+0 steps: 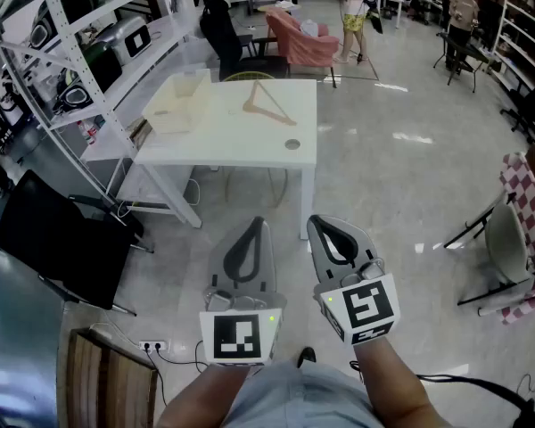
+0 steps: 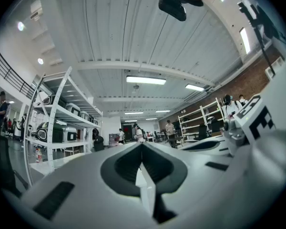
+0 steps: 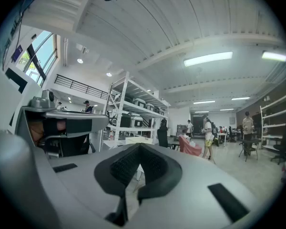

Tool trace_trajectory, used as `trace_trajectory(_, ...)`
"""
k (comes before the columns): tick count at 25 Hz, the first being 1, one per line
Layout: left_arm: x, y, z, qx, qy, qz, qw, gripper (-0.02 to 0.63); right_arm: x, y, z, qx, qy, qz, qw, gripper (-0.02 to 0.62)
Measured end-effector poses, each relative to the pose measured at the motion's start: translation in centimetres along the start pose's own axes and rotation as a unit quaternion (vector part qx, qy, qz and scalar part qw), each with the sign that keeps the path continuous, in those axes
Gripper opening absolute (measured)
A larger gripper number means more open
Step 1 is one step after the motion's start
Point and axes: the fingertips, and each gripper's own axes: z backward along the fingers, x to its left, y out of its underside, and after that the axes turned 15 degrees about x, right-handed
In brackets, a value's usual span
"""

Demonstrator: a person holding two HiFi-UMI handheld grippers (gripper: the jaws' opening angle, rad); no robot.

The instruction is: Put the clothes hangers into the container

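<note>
A wooden clothes hanger [image 1: 266,107] lies flat on the white table [image 1: 250,150], right of a clear plastic container [image 1: 178,103] that stands on the table's left part. Both grippers hang over the floor in front of the table, well short of it. My left gripper [image 1: 255,224] is shut with nothing between its jaws; in the left gripper view its tips [image 2: 141,145] meet and point toward the room's far end. My right gripper [image 1: 319,224] is likewise shut and empty, and its tips [image 3: 139,146] touch in the right gripper view.
A white shelving rack [image 1: 89,52] with appliances runs along the left. A black chair [image 1: 62,239] stands left of me, a pink armchair [image 1: 303,43] behind the table, a checkered chair [image 1: 528,230] at the right. A power strip [image 1: 152,346] lies on the floor. People stand at the back.
</note>
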Motion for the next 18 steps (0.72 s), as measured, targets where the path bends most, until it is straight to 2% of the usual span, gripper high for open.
trace_trajectory(11,-0.9,0.4,-1.0,0.006,-0.006,0.007,0.9999,0.012,-1.2,1.2,-0.5,0.004,-0.02,-0.008,1.0,0.011)
trace_trajectory(18,2.1,2.1,-3.6,0.03,-0.011,0.011,0.9994,0.012,-0.8,1.7,-4.6,0.018,-0.033,-0.023,0.999,0.011)
